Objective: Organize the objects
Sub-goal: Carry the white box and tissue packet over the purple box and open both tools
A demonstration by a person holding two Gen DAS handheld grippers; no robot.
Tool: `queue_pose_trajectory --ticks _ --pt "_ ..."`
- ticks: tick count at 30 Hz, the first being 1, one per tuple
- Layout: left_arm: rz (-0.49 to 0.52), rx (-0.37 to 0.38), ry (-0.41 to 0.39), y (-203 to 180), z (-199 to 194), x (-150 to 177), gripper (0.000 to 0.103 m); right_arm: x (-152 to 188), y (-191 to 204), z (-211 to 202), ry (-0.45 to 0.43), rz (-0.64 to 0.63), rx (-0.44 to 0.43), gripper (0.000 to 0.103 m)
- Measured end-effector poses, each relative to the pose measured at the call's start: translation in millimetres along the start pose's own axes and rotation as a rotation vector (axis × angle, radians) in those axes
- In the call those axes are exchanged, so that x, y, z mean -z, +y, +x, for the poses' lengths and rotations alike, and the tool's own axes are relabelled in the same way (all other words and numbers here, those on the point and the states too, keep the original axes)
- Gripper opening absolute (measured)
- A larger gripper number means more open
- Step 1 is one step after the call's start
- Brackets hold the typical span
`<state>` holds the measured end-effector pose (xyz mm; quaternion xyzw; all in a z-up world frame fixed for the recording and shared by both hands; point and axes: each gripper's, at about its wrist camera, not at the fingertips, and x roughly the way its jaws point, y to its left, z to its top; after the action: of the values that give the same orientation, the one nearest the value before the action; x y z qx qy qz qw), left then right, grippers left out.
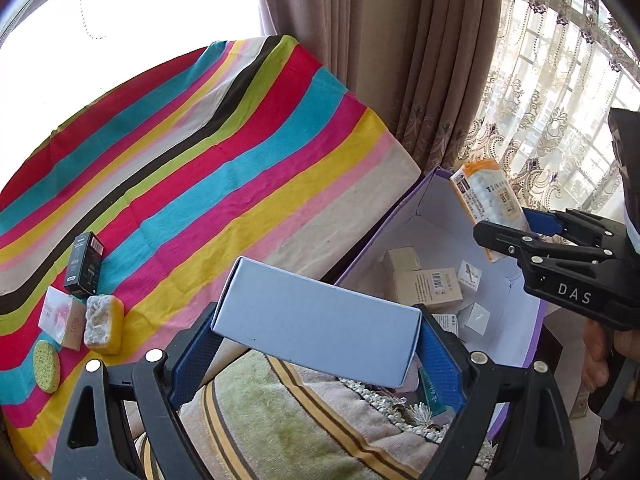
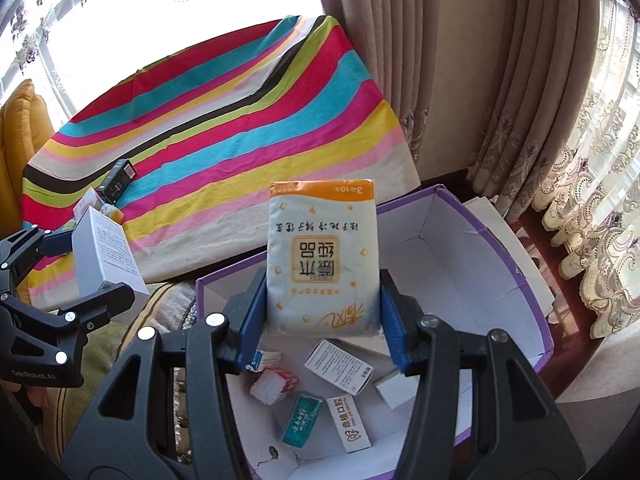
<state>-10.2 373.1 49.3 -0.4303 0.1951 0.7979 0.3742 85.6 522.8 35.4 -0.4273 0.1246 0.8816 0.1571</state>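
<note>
Here, far to the left on the striped surface, a black box, a pink box, a yellow sponge and a round green pad lie close together, waiting. Next comes the left gripper, whose jaws are clamped on a white box, held by its two short ends just outside the purple bin. That box looks light and stiff, so holding the ends seems safe, but a hard squeeze might dent the card. Further right, the right gripper has its jaws pressed on the sides of a tissue pack, which hangs over the open bin. The pack looks soft and squashy, and its plastic skin may be slippery, so a grip low on the sides seems best. Small boxes lie in the bin, but the jaws hide some, and the tiny print is too small to read.
</note>
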Motion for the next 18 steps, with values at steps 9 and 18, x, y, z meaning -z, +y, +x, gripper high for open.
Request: queue_pose_trajectory --ticks 9,18 --pt "0.003 0.084 -0.001 -23.7 15.6 -17.0 0.093 -6.8 -32.0 -12.0 -0.04 0.046 0.086 0.056" --pt "-0.051 0.113 -0.001 -20.0 20.7 -22.8 0.099 -14.1 -35.3 -14.8 -0.067 0.059 0.117 0.064"
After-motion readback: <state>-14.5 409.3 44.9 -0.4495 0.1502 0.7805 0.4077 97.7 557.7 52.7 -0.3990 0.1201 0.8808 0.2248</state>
